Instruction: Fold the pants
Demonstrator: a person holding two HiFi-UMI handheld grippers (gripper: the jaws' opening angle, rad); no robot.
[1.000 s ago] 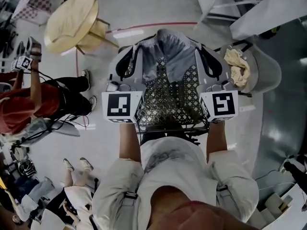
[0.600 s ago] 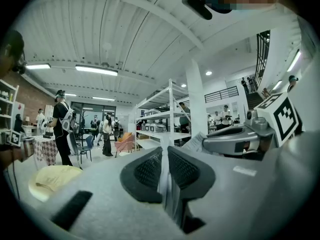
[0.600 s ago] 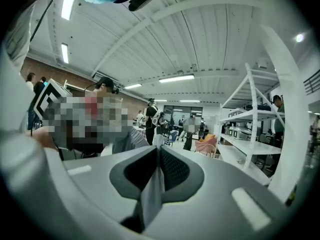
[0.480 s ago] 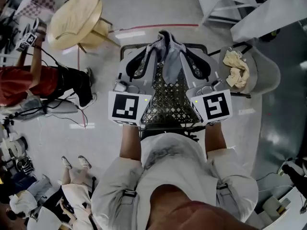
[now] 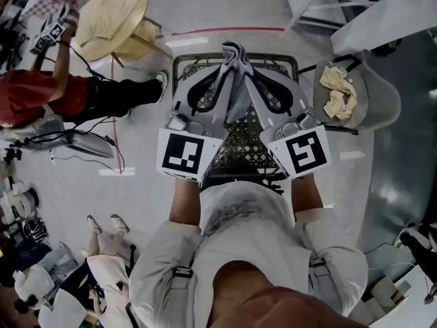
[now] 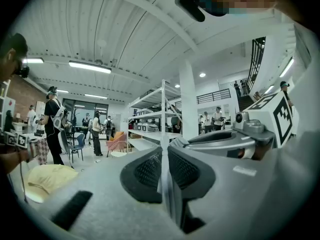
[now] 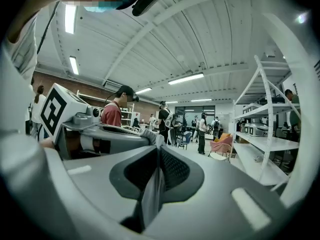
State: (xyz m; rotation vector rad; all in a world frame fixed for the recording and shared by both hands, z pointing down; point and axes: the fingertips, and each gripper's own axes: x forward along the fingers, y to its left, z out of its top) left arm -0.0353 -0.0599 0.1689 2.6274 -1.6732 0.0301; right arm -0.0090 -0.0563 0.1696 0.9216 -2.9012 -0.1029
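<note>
Your hands stand much closer together than a second ago: the left gripper (image 5: pixel 220 74) and right gripper (image 5: pixel 248 75) nearly meet at their tips, and the pants (image 5: pixel 236 104), spread wide between them then, now hang as a narrow bunched drape above the wire basket (image 5: pixel 280 59). Each pair of jaws is pinched on a thin edge of the grey cloth. This looks like the first fold, the halves brought together in the air; laying the pants flat and folding again are left.

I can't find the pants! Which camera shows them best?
The head view: the grey pants hang bunched between the left gripper and right gripper. Each gripper view shows only a thin edge pinched in its jaws.
</note>
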